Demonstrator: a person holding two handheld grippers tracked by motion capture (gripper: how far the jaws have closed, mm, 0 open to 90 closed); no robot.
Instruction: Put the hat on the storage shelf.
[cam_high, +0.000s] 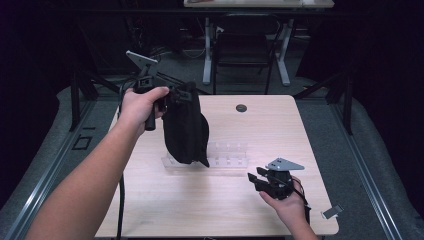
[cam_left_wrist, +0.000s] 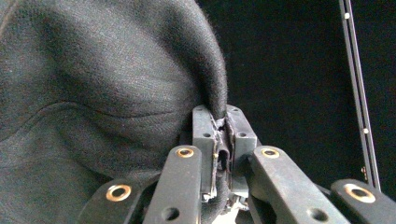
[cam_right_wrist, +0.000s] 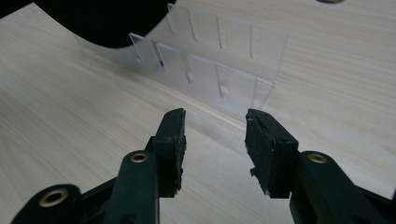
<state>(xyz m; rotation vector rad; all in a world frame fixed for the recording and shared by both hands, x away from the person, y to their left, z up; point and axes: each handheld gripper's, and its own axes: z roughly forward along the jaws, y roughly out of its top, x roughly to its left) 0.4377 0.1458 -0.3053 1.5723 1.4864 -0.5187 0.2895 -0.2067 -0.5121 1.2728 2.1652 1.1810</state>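
Note:
A black cloth (cam_high: 184, 127) hangs from my left gripper (cam_high: 186, 93), held up above the left part of the wooden table (cam_high: 165, 200). In the left gripper view the jaws pinch a fold of the black cloth (cam_left_wrist: 93, 84) between the pads (cam_left_wrist: 205, 135). The cloth's lower end hangs over the left end of a clear acrylic rack (cam_high: 225, 155) with several dividers. My right gripper (cam_high: 254, 181) is low at the front right of the table, open and empty, pointing toward the rack (cam_right_wrist: 219, 60).
A small dark round spot (cam_high: 241, 108) marks the table's far side. A small grey object (cam_high: 332, 212) lies off the table's front right corner. Chairs and desk legs (cam_high: 245, 50) stand behind the table.

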